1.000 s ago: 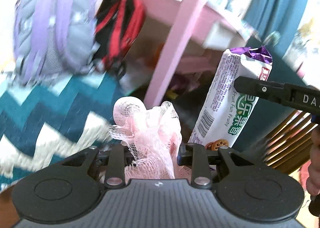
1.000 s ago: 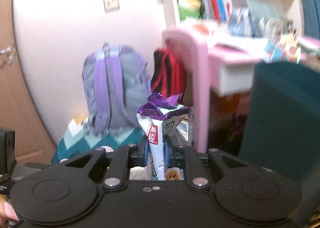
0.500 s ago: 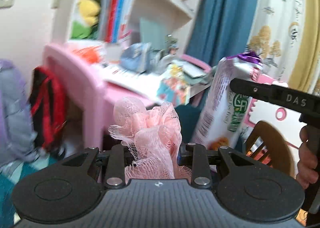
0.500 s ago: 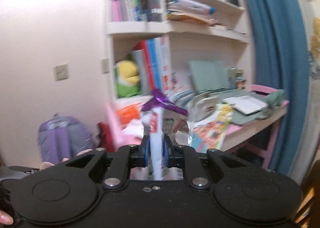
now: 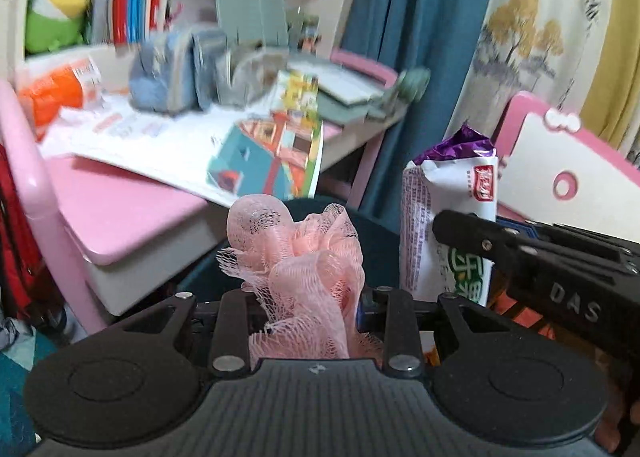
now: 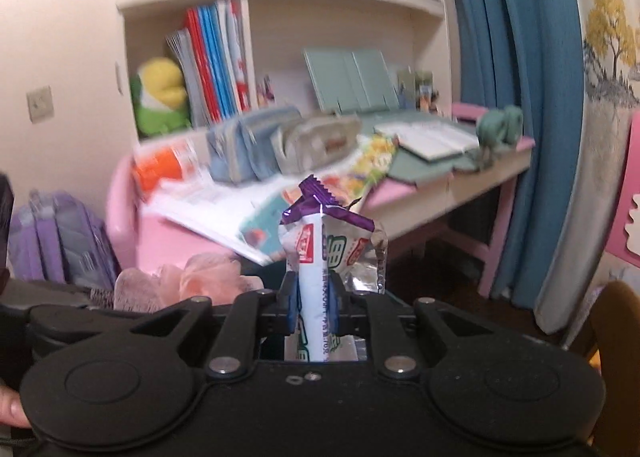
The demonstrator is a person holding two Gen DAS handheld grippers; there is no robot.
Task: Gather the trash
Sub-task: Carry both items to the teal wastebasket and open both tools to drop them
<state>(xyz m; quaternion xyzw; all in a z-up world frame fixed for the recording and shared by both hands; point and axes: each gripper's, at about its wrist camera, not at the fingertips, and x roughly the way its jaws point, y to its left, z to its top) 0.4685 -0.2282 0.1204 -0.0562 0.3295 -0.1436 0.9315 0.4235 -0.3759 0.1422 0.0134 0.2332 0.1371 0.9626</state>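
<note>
My left gripper is shut on a bunch of pink mesh netting that sticks up between its fingers. My right gripper is shut on an upright white snack wrapper with a purple torn top. The wrapper also shows at the right of the left wrist view, with the right gripper's finger across it. The pink netting shows low at the left of the right wrist view. Both grippers are held in the air side by side, facing a cluttered pink desk.
The desk holds papers, pencil cases and an orange packet. Shelves with books and a plush toy stand behind it. A blue curtain hangs right. A purple backpack sits left. A pink board stands right.
Both grippers have swung up and to the right, from the floor rug and backpacks to the desk top and curtain. Each keeps its hold on its item.
</note>
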